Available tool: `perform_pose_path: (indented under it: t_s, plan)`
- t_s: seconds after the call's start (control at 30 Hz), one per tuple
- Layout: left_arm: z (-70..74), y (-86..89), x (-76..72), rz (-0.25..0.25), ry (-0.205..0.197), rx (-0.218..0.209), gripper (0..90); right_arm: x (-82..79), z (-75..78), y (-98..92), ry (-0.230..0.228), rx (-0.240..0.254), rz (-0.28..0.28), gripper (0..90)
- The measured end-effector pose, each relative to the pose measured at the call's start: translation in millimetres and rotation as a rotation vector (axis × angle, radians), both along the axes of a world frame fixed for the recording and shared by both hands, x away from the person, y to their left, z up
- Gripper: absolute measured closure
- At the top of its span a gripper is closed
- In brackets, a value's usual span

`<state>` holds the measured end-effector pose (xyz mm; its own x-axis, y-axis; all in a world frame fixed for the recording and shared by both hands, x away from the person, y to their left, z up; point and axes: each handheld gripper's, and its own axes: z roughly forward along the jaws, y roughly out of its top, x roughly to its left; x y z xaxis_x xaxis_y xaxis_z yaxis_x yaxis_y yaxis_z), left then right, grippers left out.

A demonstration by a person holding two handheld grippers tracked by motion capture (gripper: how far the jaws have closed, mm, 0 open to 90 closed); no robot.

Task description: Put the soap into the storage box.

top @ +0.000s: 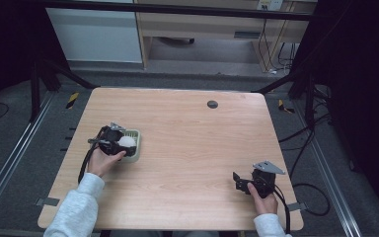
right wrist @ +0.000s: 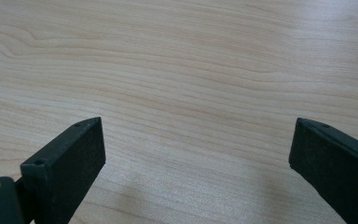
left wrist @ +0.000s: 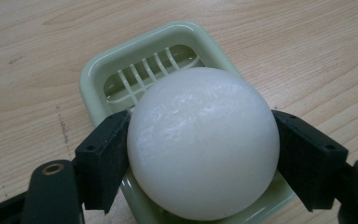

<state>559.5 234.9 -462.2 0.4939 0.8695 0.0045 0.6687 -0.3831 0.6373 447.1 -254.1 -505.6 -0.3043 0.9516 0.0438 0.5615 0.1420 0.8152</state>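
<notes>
Your left hand-held gripper [left wrist: 200,154] is clamped on the white ball [left wrist: 203,143], held just over the pale green slotted tray [left wrist: 91,77] on the counter [top: 192,148]. Your right hand-held gripper [right wrist: 196,154] stands apart, holding nothing.

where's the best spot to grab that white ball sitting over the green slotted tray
Across the white ball's widest middle, fingers on opposite sides, coming from above the green tray. It is round and smooth, so a grip off-centre would likely slip. The left gripper holds it this way.
</notes>
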Motion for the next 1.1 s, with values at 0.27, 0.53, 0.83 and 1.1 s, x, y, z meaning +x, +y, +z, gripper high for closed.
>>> perform_pose_path:
  t_s: [0.27, 0.53, 0.83, 1.1]
  plan:
    - [10.8, 2.0, -3.3, 0.006, -0.05, -0.029, 23.7, 0.0, 0.0, 0.0, -0.001, -0.001, 0.0, 3.9]
    - [20.4, -2.5, -13.4, -0.018, -0.076, -0.041, 23.6, -0.5, 0.7, 0.1, 0.001, 0.007, -0.002, 3.9]
    - [26.1, 1.3, -34.6, -0.027, -0.123, -0.093, 20.6, -0.7, 0.7, -0.4, -0.002, 0.007, -0.001, 3.9]
    - [24.4, 13.3, -66.9, -0.027, -0.178, -0.113, 16.9, -1.6, 1.3, -0.3, 0.005, 0.021, -0.005, 3.9]
